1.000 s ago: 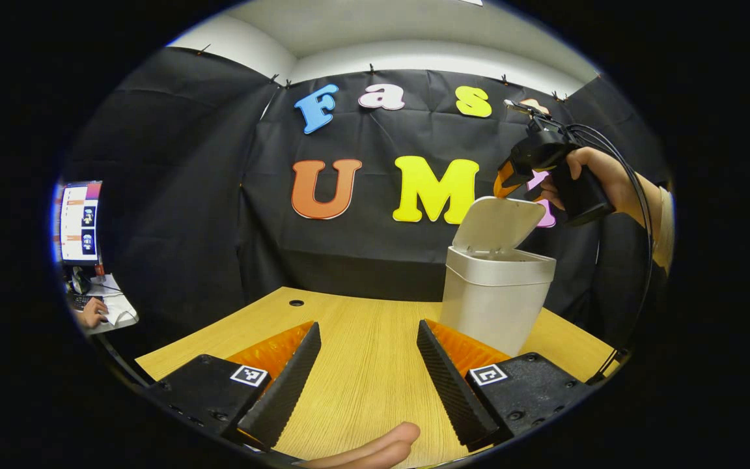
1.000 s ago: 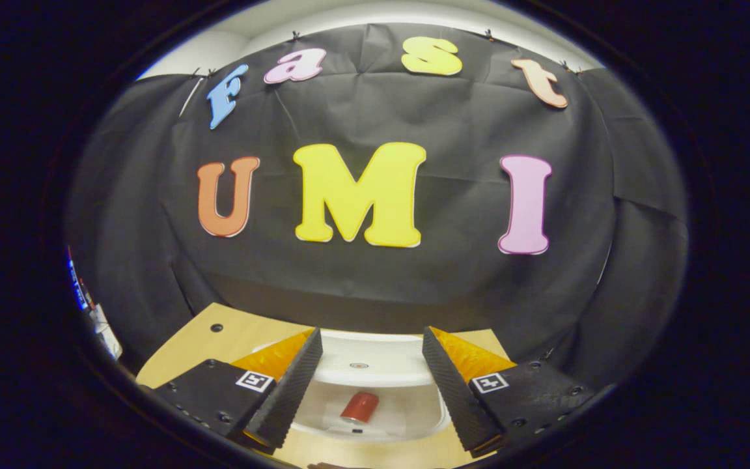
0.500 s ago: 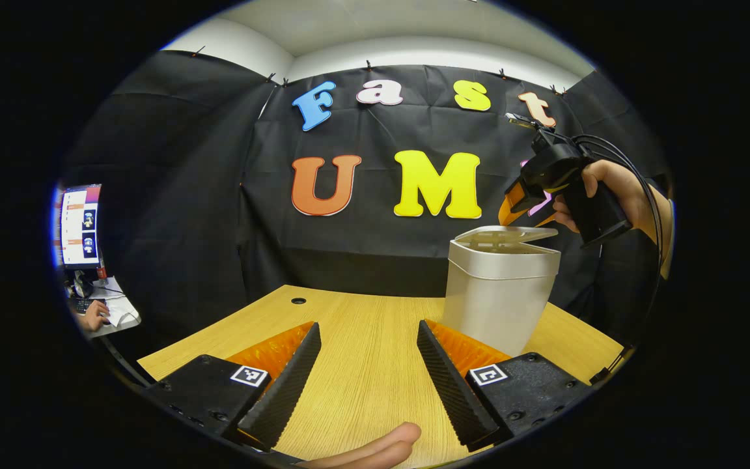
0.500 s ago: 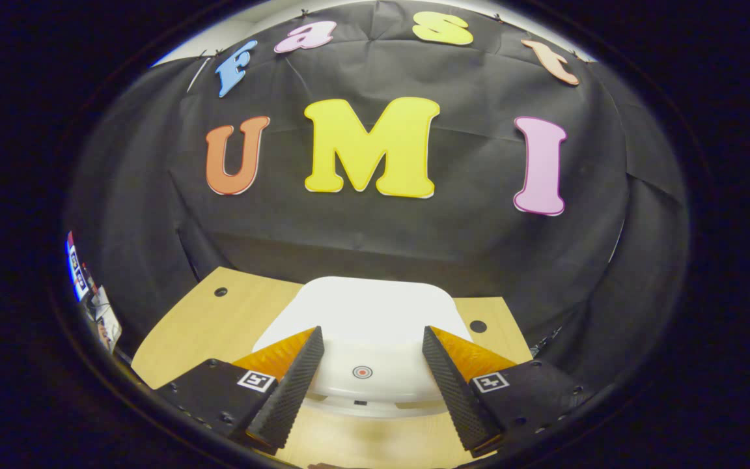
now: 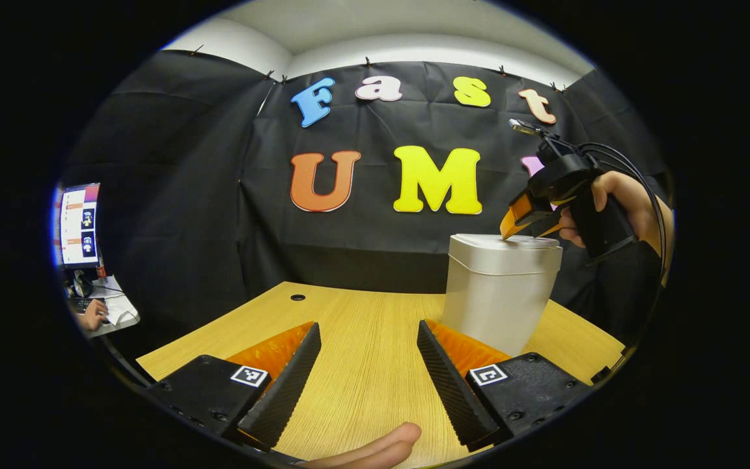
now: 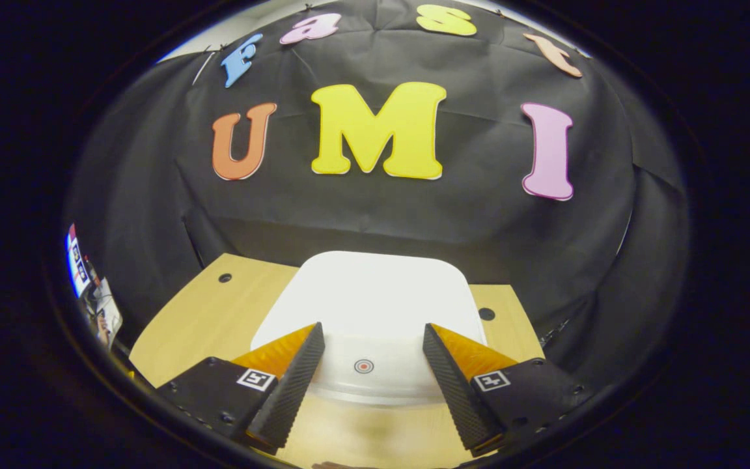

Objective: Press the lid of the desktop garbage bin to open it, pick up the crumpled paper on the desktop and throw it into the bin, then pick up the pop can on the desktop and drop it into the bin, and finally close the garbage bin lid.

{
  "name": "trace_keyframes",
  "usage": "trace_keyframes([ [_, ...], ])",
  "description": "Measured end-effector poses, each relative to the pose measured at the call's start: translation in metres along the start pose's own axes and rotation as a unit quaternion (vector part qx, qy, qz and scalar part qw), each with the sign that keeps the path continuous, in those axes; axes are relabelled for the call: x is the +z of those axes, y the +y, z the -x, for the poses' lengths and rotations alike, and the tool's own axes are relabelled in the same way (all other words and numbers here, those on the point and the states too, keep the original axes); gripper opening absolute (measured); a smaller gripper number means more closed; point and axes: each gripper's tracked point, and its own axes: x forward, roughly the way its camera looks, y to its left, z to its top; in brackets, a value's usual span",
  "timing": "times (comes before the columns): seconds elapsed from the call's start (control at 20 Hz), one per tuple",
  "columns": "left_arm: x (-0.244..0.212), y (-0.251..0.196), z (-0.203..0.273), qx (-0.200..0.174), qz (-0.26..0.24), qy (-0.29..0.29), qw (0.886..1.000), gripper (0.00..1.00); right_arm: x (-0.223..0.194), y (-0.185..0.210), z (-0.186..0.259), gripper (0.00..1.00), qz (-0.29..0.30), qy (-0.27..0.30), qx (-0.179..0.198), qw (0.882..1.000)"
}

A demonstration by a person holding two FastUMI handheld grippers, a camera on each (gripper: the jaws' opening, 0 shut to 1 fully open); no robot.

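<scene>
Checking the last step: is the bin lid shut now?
Shut, it seems. The lid lies flat on the garbage bin, no gap visible at the rim, with the right gripper at its top.

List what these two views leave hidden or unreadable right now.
- Inside of the bin: both views, hidden by the shut lid.
- Right tool tips on the lid: left gripper view, too small to tell contact.
- Bin's front wall: right gripper view, hidden beneath the lid.
- Monitor: left gripper view, too small.

The shut lid (image 6: 375,306) hides the bin's (image 5: 495,299) inside; the monitor (image 5: 79,223) is too small to tell.
</scene>
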Motion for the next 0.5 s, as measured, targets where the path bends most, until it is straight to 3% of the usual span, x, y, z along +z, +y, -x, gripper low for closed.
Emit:
trace_keyframes([
  [0.5, -0.008, 0.012, -0.009, 0.023, 0.013, 0.015, 1.0, 0.96, -0.017, -0.006, 0.017, 0.96, -0.002, -0.059, 0.001, 0.998],
])
